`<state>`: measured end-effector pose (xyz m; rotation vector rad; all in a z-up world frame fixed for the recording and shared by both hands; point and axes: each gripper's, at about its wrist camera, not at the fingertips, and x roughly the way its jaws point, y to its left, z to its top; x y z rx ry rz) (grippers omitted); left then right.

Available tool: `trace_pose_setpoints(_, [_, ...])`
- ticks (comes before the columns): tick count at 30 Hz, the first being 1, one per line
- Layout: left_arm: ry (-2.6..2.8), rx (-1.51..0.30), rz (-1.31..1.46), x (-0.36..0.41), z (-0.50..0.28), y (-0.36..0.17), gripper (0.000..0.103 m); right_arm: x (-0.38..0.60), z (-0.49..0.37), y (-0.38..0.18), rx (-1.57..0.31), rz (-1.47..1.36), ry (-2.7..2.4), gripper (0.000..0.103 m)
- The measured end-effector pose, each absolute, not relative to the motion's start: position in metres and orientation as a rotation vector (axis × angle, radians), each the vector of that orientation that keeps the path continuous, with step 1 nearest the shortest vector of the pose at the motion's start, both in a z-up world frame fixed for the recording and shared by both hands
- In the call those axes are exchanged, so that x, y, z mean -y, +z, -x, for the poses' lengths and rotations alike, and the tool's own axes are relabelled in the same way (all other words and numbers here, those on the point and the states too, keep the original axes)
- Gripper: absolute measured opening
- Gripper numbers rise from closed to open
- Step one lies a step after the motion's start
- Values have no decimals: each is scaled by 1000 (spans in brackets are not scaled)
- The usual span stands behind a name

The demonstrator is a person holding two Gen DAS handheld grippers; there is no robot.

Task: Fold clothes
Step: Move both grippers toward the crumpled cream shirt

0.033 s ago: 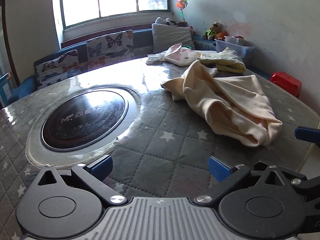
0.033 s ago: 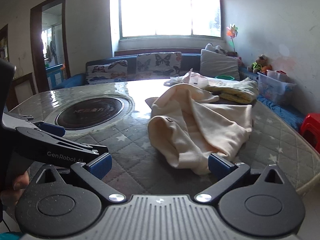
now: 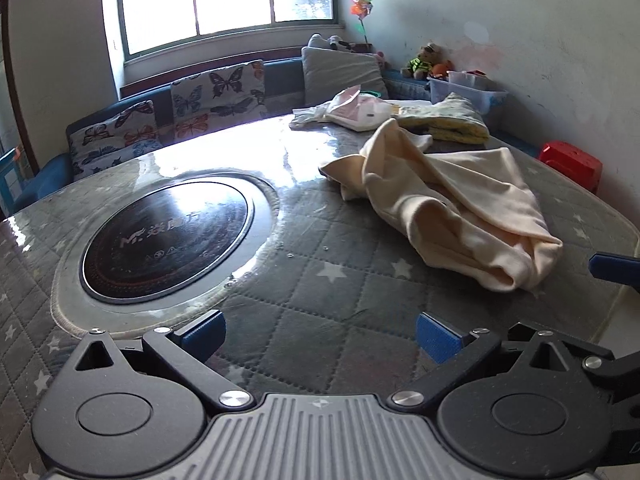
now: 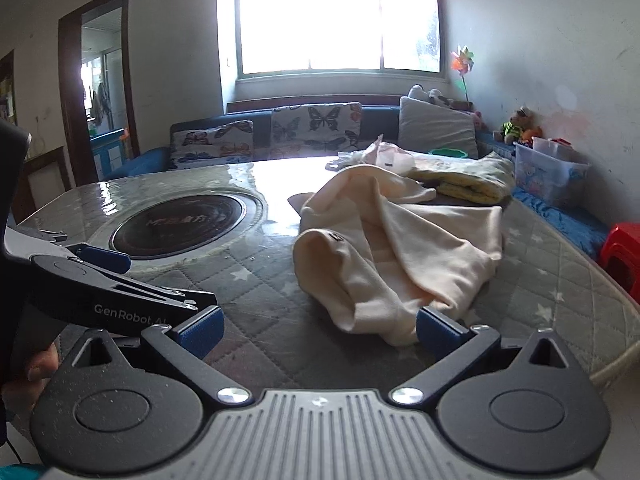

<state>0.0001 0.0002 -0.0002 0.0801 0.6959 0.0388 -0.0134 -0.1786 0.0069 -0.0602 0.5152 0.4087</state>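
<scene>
A crumpled cream garment (image 3: pixel 460 208) lies on the quilted grey table (image 3: pixel 320 300), right of the middle; in the right wrist view the garment (image 4: pixel 392 248) sits just ahead. My left gripper (image 3: pixel 320 336) is open and empty above the near table, left of the garment. My right gripper (image 4: pixel 320 330) is open and empty, its right pad (image 4: pixel 438 330) close to the garment's near edge. The left gripper also shows at the left of the right wrist view (image 4: pixel 104 260). A right gripper fingertip (image 3: pixel 614 266) shows at the left wrist view's right edge.
A round black cooktop (image 3: pixel 168 236) is set in the table's left half. A folded yellow cloth (image 3: pixel 448 120) and a pink-white garment (image 3: pixel 352 112) lie at the far edge. A sofa with butterfly cushions (image 3: pixel 216 96), a plastic bin (image 3: pixel 468 92) and a red stool (image 3: pixel 572 164) surround the table.
</scene>
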Motion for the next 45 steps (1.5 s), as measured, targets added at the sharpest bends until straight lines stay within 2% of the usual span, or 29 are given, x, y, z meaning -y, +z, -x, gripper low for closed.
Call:
trace_pose_setpoints(7, [48,-713,-125,27,7,-10,103,187,20,-1,-549,68,388,103])
trace_pose_setpoints(45, [14,-807,-154,32,-32,-13,103,203,-14,-5,-703,81,195,103])
